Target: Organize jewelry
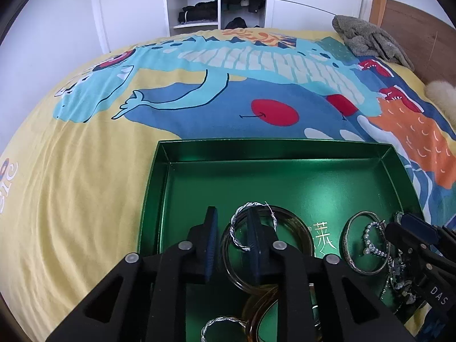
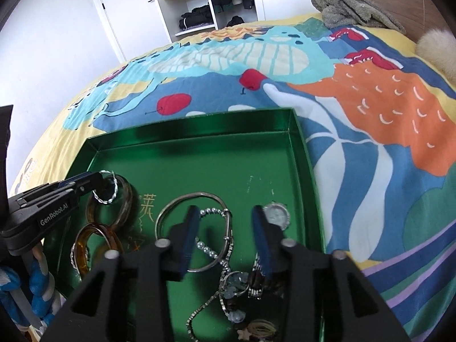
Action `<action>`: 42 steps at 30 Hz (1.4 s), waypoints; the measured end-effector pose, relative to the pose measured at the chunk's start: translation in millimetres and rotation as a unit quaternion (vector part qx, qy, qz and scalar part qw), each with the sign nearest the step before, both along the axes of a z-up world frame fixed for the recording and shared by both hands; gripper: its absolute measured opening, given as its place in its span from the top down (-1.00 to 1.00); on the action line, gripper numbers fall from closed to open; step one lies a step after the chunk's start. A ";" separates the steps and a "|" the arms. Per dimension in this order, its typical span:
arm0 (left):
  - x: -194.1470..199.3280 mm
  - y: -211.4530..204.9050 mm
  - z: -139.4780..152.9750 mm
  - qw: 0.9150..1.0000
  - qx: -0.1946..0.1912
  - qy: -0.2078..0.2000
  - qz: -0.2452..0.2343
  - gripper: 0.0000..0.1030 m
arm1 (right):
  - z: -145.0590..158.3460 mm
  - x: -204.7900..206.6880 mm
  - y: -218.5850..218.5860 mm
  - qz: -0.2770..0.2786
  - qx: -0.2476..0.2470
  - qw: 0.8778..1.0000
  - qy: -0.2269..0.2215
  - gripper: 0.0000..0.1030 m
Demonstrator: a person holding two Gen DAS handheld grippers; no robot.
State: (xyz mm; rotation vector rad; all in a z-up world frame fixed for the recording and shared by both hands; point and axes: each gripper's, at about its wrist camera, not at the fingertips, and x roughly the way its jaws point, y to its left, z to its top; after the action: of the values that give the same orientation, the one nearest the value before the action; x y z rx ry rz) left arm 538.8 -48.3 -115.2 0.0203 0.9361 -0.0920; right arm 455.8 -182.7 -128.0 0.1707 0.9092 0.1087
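A green tray (image 1: 216,148) lies on the bed and holds jewelry. My left gripper (image 1: 232,222) is open; a twisted silver hoop (image 1: 238,228) hangs around its right finger above an amber bangle (image 1: 299,228). From the right wrist view, the hoop (image 2: 109,189) sits at the left gripper's tip (image 2: 85,183). My right gripper (image 2: 225,222) is open, hovering over a silver bangle (image 2: 196,196), a bead chain (image 2: 211,212) and a round watch face (image 2: 276,215). A second amber bangle (image 2: 94,245) lies lower left.
The tray's far half (image 2: 199,156) is bare green. The bed has a colourful cover (image 1: 85,185). A grey towel (image 1: 367,40) and a fluffy cream thing (image 2: 439,48) lie by the wooden headboard. A wardrobe with shelves (image 1: 196,0) stands behind.
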 end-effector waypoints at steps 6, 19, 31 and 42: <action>-30.9 12.5 43.2 0.999 -0.005 -0.032 0.003 0.25 | 32.2 -23.4 -4.3 -0.009 -0.002 1.000 -0.022 0.23; -200.8 21.6 154.9 0.989 0.026 -0.146 0.021 -0.41 | 146.8 -164.7 18.7 0.006 -0.040 0.991 -0.127 0.00; -369.2 26.1 210.6 0.969 0.051 -0.239 0.034 -0.77 | 217.7 -326.7 42.2 0.014 -0.056 0.975 -0.215 -0.20; -460.7 31.8 221.9 0.953 0.073 -0.290 0.044 -0.96 | 226.8 -417.1 57.1 0.020 -0.064 0.969 -0.239 -0.23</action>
State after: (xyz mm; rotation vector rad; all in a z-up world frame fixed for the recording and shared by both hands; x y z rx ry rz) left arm 78.1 -16.5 106.7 0.1351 0.3525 0.0657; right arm 38.7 -125.6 98.8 0.0026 0.4367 0.1224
